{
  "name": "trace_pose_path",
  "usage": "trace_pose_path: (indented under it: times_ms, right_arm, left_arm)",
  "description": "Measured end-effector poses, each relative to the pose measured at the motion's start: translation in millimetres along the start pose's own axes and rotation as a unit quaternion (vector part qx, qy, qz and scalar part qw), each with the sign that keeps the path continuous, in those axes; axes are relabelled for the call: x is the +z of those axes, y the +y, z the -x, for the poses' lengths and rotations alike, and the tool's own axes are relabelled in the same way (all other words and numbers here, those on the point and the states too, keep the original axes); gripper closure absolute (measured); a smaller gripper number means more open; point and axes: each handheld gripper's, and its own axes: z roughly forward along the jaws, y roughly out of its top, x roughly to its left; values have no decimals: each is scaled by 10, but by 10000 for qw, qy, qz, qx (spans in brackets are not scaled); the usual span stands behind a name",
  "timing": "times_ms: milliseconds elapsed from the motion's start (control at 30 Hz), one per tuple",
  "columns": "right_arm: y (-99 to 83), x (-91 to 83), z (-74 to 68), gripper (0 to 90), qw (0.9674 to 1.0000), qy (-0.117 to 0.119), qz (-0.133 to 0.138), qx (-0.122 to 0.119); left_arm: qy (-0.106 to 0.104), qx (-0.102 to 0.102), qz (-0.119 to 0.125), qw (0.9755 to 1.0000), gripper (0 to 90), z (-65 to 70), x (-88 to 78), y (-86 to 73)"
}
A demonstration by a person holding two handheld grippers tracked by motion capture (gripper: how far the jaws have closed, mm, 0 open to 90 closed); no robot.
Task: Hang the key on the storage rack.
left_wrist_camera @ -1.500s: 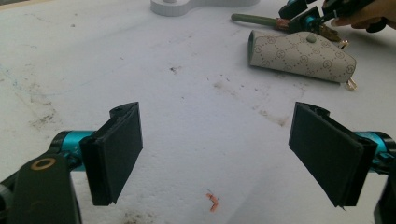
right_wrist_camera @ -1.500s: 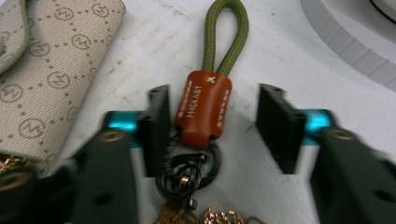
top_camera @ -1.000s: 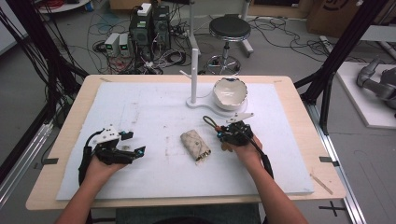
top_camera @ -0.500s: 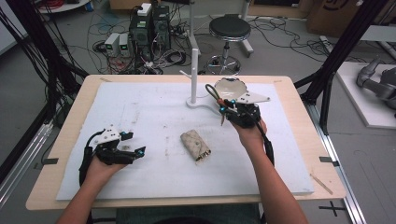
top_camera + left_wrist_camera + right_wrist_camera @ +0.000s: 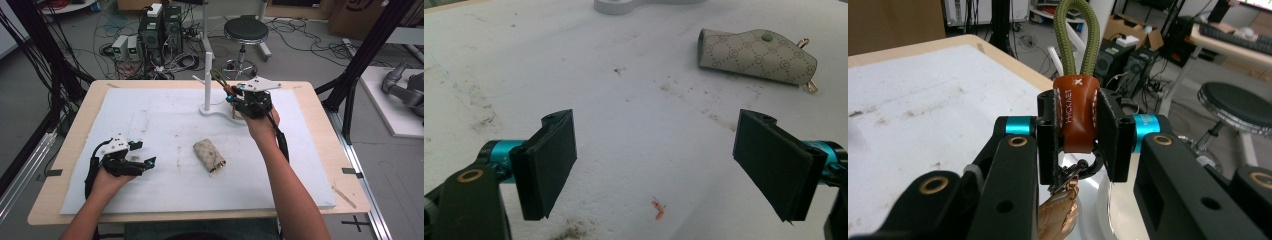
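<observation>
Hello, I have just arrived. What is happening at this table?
A person works with two handheld grippers. The right gripper is shut on a keychain with a brown leather tab and green cord loop, held in the air near the white stand. The left gripper is open, low over the white mat. A patterned key pouch lies untouched between them.

Pale wood at the counter point(image 5: 320, 107) edge, smooth and matt. Over it a white sheet point(image 5: 165, 125), matt, scuffed and smudged grey-brown. Beige patterned key pouch point(image 5: 758, 48), grained like coated canvas or leather, dull sheen, brass-coloured metal clip at one end. Matt black plastic on the left claw point(image 5: 664, 165), flat pads, glossy anodised blue metal at the pivots. Woven olive cord loop point(image 5: 1078, 37), matt, bound by a smooth brown leather band point(image 5: 1077, 112) with white stitching, pinched in the right claw point(image 5: 1077, 135). White smooth stand point(image 5: 207, 82).
</observation>
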Motion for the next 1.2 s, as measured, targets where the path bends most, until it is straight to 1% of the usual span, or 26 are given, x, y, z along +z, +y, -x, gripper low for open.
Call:
trace_pose_path:
  times_ms: [167, 233, 300, 367, 433, 467, 500, 533, 567, 600, 633, 700, 833, 933, 1000, 1033, 1067, 1100, 1133, 1167, 1200]
  right_arm:
    - [87, 103, -62, 732, 9998, -12, -88, -172]
    - [95, 144, -70, 732, 9998, -31, -85, -172]
    - [116, 183, -64, 732, 9997, -34, -145, -211]
    - [129, 215, -71, 732, 9997, -42, -94, -202]
    - [142, 250, -80, 732, 9996, -60, -131, -255]
    - [142, 264, -86, 732, 9996, -83, -148, -244]
    - [139, 280, -79, 732, 9993, -115, -162, -302]
    - [133, 292, -79, 731, 9994, -118, -213, -260]
    - [123, 313, -69, 731, 9994, -100, -206, -266]
    - [112, 332, -67, 731, 9993, -109, -260, -262]
    - [101, 358, -58, 731, 9990, -133, -288, -325]
    - [82, 404, -51, 730, 9985, -151, -370, -364]
    - [61, 450, -46, 730, 9976, -241, -508, -407]
    - [51, 472, -39, 726, 9973, -263, -543, -414]
    - [44, 481, -35, 695, 9973, -297, -568, -364]
    - [44, 481, -35, 695, 9973, -297, -568, -364]
    - [33, 489, -22, 579, 9970, -305, -618, -362]
    - [28, 491, -21, 501, 9970, -351, -622, -307]
    - [23, 487, -12, 466, 9969, -371, -635, -288]
    - [19, 478, -6, 455, 9971, -313, -653, -230]
    - [13, 462, -2, 440, 9972, -279, -651, -223]
  left_arm:
    - [-25, -11, -15, 10000, 176, -8, 0, -7]
    - [-25, -19, -22, 10000, 176, -10, 3, -12]
    - [-27, -27, -36, 10000, 176, -13, 5, -17]
    - [-36, -23, -44, 10000, 176, -17, 5, -18]
    - [-35, -35, -37, 10000, 176, -19, 2, -18]
    - [-40, -37, -38, 10000, 176, -21, 3, -19]
    - [-40, -35, -43, 10000, 176, -22, 4, -21]
    - [-50, -32, -53, 10000, 176, -25, 3, -23]
    - [-72, -43, -45, 10000, 176, -27, 8, -28]
    - [-72, -53, -65, 9999, 176, -26, 10, -32]
    - [-69, -53, -85, 9999, 176, -26, 13, -36]
    - [-84, -51, -90, 9999, 176, -25, 16, -37]
    - [-85, -34, -66, 9999, 176, -20, 9, -28]
    - [-83, -40, -62, 9999, 176, -24, 8, -31]
    - [-76, -54, -63, 9999, 176, -27, 3, -33]
    - [-76, -54, -63, 9999, 176, -27, 3, -33]
    - [-70, -56, -56, 9999, 176, -28, 1, -33]
    - [-67, -55, -61, 9999, 176, -27, -1, -32]
    - [-70, -48, -70, 9999, 176, -28, -4, -32]
    - [-70, -54, -65, 9999, 176, -27, -4, -32]
    - [-66, -57, -62, 9999, 176, -25, -5, -32]
